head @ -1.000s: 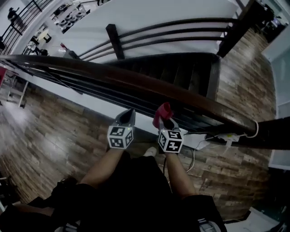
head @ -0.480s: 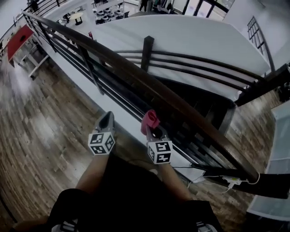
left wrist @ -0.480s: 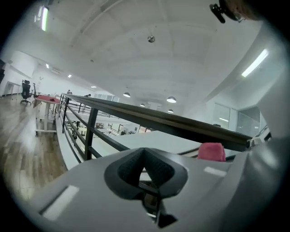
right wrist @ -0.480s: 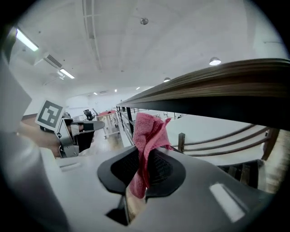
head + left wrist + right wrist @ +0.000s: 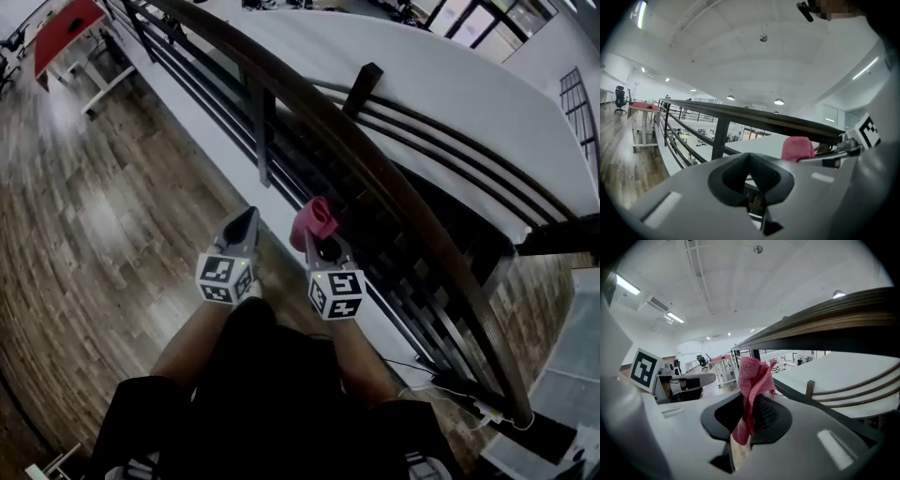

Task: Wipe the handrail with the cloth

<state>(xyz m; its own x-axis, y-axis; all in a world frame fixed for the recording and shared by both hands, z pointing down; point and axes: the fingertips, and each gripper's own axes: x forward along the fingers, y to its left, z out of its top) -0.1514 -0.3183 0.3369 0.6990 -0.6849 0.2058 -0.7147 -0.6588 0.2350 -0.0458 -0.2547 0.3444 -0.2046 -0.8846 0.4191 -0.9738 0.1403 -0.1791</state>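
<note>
The right tool (image 5: 751, 414) pinches the soft, light cloth (image 5: 312, 219) low down. The handrail (image 5: 375, 169) is at two o'clock. The left tool (image 5: 751, 180) is closed, empty.

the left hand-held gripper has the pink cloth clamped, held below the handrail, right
Wrong side. The right hand-held gripper has the pink cloth clamped, held below the handrail, as the right gripper view shows. The left hand-held gripper has its jaws together with nothing between them.
</note>
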